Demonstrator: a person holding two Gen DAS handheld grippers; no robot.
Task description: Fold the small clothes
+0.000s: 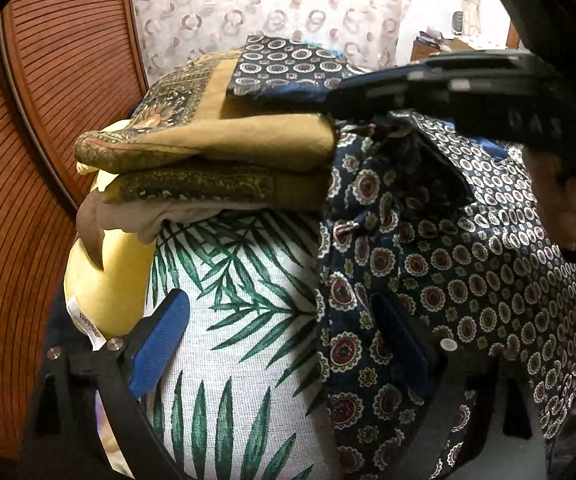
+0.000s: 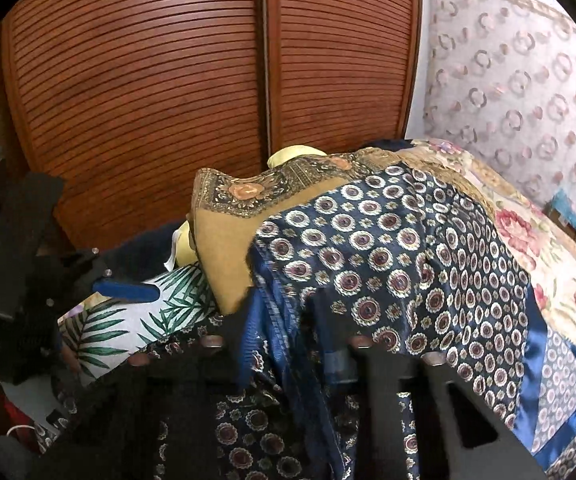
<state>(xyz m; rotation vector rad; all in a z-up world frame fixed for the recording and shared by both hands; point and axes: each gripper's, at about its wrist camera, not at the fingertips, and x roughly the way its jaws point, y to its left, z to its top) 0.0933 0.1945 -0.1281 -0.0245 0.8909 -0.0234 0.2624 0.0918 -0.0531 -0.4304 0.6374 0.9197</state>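
A navy patterned silk cloth (image 1: pixel 428 248) hangs over the right half of the left wrist view and drapes across a stack of folded clothes (image 1: pixel 223 152). My left gripper (image 1: pixel 283 344) is open; its left blue pad (image 1: pixel 159 344) is over the leaf-print cushion, its right pad against the navy cloth. My right gripper (image 1: pixel 440 92) reaches in from the right and grips the cloth's upper edge beside the stack. In the right wrist view the navy cloth (image 2: pixel 400 264) lies bunched between the right gripper's fingers (image 2: pixel 292 344), which are shut on it.
A leaf-print cushion (image 1: pixel 239 320) lies under the stack, with a yellow pillow (image 1: pixel 103 280) to its left. A wooden slatted wardrobe door (image 2: pixel 167 80) stands behind. A curtain with ring pattern (image 2: pixel 520 80) hangs at the right, above a floral bedspread (image 2: pixel 528 232).
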